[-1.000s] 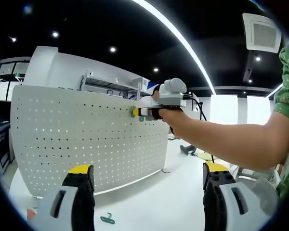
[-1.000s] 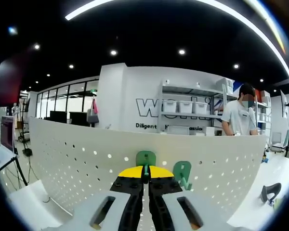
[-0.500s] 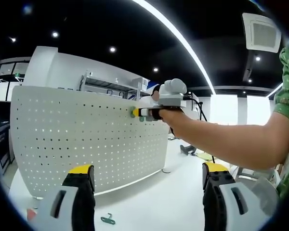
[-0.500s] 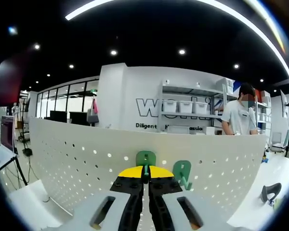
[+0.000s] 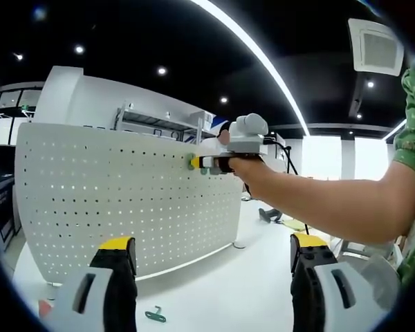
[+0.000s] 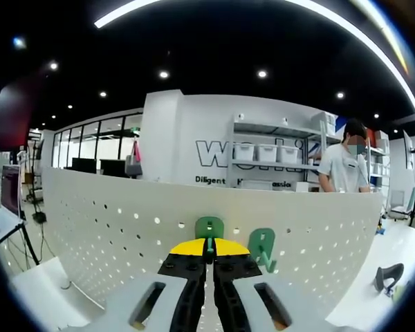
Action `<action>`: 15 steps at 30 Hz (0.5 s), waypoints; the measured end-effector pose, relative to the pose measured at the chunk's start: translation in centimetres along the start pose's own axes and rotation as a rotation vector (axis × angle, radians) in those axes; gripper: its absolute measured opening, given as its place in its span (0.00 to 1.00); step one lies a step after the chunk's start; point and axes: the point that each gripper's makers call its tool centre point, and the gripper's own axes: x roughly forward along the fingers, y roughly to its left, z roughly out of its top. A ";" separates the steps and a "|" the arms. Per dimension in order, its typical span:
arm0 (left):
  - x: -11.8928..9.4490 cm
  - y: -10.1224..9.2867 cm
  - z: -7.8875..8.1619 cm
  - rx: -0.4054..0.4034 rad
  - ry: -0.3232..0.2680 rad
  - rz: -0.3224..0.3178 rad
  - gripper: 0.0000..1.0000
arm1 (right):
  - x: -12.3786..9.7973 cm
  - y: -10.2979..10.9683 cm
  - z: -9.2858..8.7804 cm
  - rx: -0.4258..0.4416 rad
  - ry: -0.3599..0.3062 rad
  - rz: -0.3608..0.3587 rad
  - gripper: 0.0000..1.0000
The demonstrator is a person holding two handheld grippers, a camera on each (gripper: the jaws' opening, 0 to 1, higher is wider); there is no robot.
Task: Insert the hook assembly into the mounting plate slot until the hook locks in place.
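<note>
The right gripper [image 6: 208, 254] is pressed against the white perforated mounting plate [image 6: 111, 228], its yellow-tipped jaws closed together on a green hook [image 6: 209, 227] that sits flat against the plate near its top edge. Just to the right of it, a 2nd green hook [image 6: 262, 247] already hangs in the plate's holes — the 2 are near each other but apart.

In the left gripper view the same plate [image 5: 111, 200] stands upright on the white counter [image 5: 214, 290], and the right gripper [image 5: 196, 162] reaches it at the upper right part, held by a person's hand [image 5: 242, 164] on an outstretched arm. The left gripper [image 5: 206, 257] hangs back from the plate with its jaws spread wide, holding nothing. A small green hook [image 5: 153, 315] lies loose on the counter in front of the plate, near its lower edge.
</note>
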 end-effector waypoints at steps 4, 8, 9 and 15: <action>0.1 0.0 -0.1 0.001 0.003 -0.002 0.94 | 0.2 0.2 -0.5 -0.001 0.014 0.006 0.01; 0.0 0.1 0.0 0.001 0.002 0.000 0.94 | 0.2 0.3 -0.6 0.004 0.015 0.005 0.01; -0.1 0.2 0.0 0.001 0.004 0.001 0.94 | 0.2 0.3 -0.6 0.000 0.014 0.004 0.01; -0.1 0.3 -0.2 0.000 0.007 0.005 0.94 | 0.3 0.2 -0.6 0.005 0.012 0.006 0.01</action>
